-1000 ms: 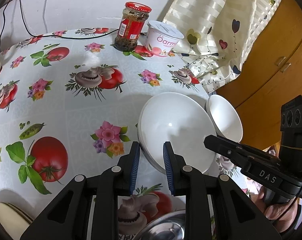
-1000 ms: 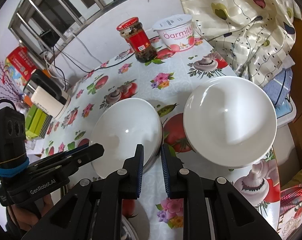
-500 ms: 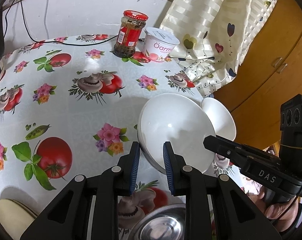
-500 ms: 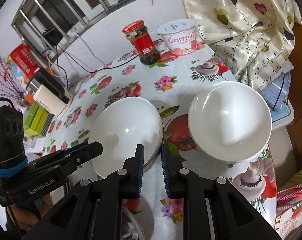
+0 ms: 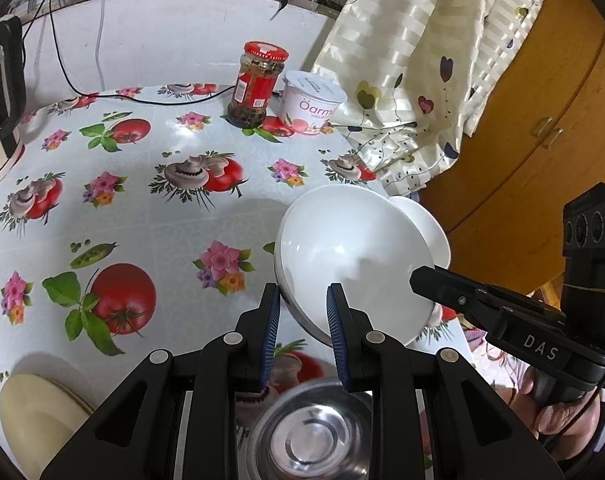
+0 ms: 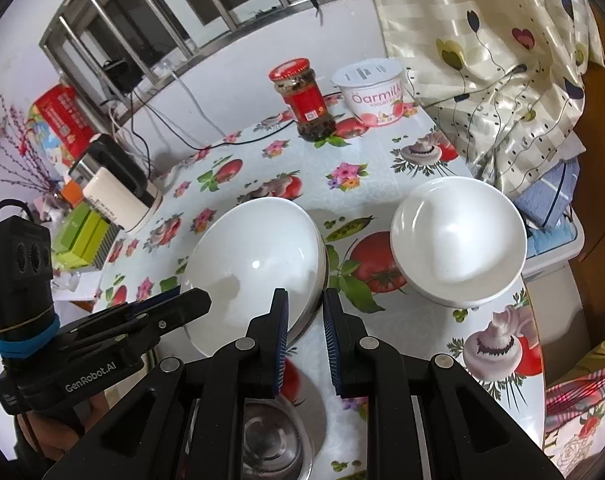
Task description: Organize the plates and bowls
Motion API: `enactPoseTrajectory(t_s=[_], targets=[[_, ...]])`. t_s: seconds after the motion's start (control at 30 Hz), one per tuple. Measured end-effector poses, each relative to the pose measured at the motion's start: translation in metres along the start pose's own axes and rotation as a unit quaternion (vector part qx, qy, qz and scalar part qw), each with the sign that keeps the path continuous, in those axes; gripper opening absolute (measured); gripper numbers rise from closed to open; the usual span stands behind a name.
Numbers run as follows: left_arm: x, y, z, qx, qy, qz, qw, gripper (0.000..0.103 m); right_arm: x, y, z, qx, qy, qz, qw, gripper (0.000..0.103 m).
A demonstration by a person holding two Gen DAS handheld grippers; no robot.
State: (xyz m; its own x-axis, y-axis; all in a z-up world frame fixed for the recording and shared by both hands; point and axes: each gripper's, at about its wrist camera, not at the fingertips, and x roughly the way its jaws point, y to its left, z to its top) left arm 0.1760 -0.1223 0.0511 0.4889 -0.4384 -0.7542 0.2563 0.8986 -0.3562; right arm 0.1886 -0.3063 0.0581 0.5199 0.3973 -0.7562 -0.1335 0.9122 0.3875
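Observation:
A large white bowl (image 5: 354,256) is held tilted above the flowered tablecloth. My left gripper (image 5: 302,312) is shut on its near rim, and my right gripper (image 6: 304,314) is shut on the opposite rim of the same bowl (image 6: 254,268). A smaller white bowl (image 6: 458,240) stands on the table to the right; in the left wrist view only its edge (image 5: 426,224) shows behind the large bowl. A steel bowl (image 5: 310,436) sits on the table below the grippers and also shows in the right wrist view (image 6: 270,440).
A red-lidded jar (image 5: 258,84) and a yogurt tub (image 5: 312,104) stand at the table's back. A cream plate (image 5: 34,420) lies at the near left. A kettle (image 6: 118,188) and boxes (image 6: 82,236) stand left. A curtain (image 6: 494,60) hangs over the right edge.
Both grippers have risen with the large white bowl, so the table looks farther away. The steel bowl below has come into fuller view. The small bowl has stayed put.

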Motion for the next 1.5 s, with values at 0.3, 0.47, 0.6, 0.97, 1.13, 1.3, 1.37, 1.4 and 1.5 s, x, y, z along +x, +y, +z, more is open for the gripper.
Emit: enactPoseTrajectory(t_s=[0.3,0.47,0.6,0.97,1.13,1.3,1.37,1.4,1.5], targets=[[-0.028,-0.005,-0.014,0.005,-0.009,-0.002,0.9999,0.025,-0.023,0.016,-0.012,-0.007,-0.007,0.005,1.0,0.017],[-0.039,-0.006,-0.025,0.002,-0.007,-0.003,1.0,0.025,-0.033,0.024,-0.023,-0.01,-0.007,0.007,1.0,0.017],[-0.048,-0.006,-0.035,0.002,-0.005,-0.003,1.0,0.025,-0.039,0.028,-0.031,-0.009,-0.002,0.012,1.0,0.017],[-0.057,-0.003,-0.063,-0.008,0.01,-0.002,0.9999,0.025,-0.045,0.037,-0.058,-0.01,0.02,0.018,1.0,0.017],[-0.057,-0.004,-0.074,-0.009,0.02,-0.002,0.9998,0.025,-0.043,0.036,-0.069,-0.005,0.033,0.02,0.999,0.017],[-0.055,-0.003,-0.082,-0.013,0.032,-0.001,0.9994,0.025,-0.04,0.033,-0.079,0.0,0.046,0.02,0.999,0.017],[-0.055,-0.002,-0.085,-0.013,0.036,-0.001,0.9993,0.025,-0.04,0.033,-0.081,0.001,0.049,0.02,0.999,0.017],[-0.054,-0.002,-0.087,-0.013,0.038,-0.001,0.9992,0.025,-0.039,0.032,-0.082,0.001,0.051,0.021,0.998,0.017],[-0.052,-0.001,-0.091,-0.015,0.045,0.001,0.9988,0.025,-0.036,0.031,-0.086,0.003,0.059,0.021,0.998,0.017]])
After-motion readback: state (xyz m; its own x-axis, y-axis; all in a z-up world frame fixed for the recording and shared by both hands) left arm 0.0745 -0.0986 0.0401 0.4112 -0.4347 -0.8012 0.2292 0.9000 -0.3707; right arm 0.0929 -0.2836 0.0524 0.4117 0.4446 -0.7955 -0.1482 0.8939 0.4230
